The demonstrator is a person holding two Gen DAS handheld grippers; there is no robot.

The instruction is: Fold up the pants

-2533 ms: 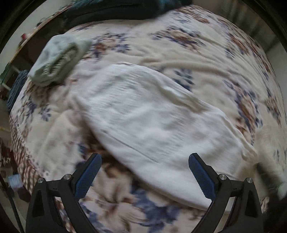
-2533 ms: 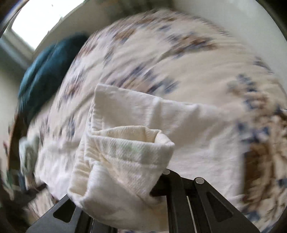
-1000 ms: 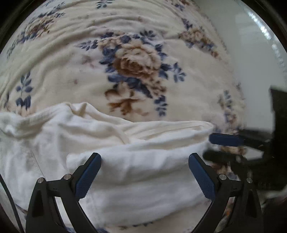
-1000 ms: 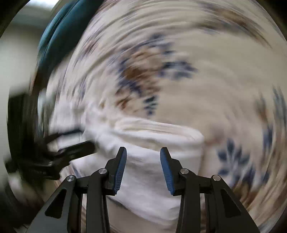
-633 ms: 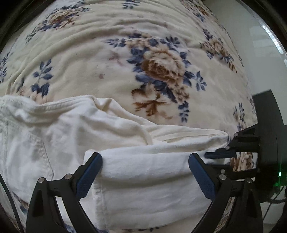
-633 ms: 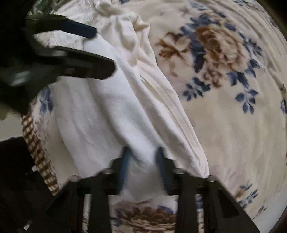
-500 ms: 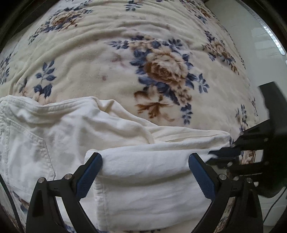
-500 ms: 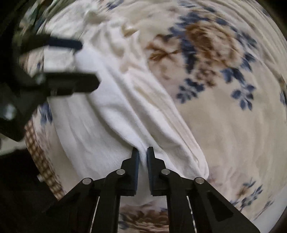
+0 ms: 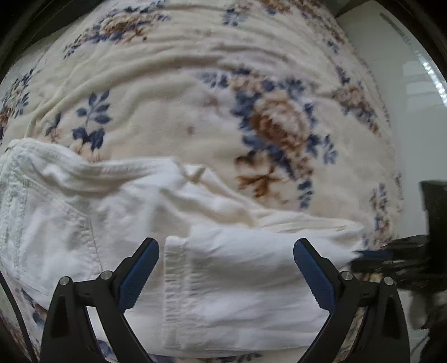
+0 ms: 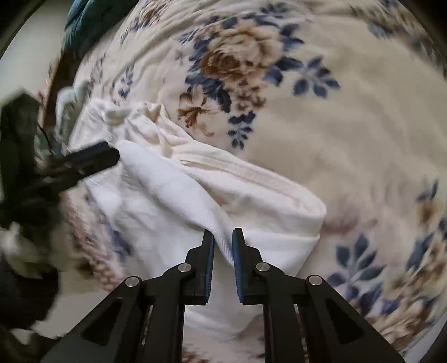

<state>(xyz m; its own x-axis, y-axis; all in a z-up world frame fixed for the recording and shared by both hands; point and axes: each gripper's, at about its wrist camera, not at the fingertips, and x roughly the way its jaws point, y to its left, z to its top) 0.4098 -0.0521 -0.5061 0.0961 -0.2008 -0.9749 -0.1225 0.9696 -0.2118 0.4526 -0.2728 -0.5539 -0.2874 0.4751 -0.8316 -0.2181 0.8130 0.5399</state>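
Note:
White pants (image 9: 223, 268) lie folded on a floral blanket (image 9: 195, 92), waistband and back pocket to the left. My left gripper (image 9: 226, 259) is wide open just above the folded leg, holding nothing. My right gripper (image 10: 223, 240) is shut on a fold of the pants (image 10: 173, 195) near the right end of the folded leg. The right gripper also shows at the right edge of the left wrist view (image 9: 391, 257), and the left gripper shows at the left of the right wrist view (image 10: 83, 162).
The floral blanket (image 10: 321, 125) covers the bed. A dark teal cloth (image 10: 83, 19) lies at the far corner. A pale green garment (image 10: 69, 106) lies past the waistband. A white wall (image 9: 416, 83) runs along the right.
My right gripper closed on the fold of the pants and now holds it. The left gripper stayed open and shifted a little over the folded leg.

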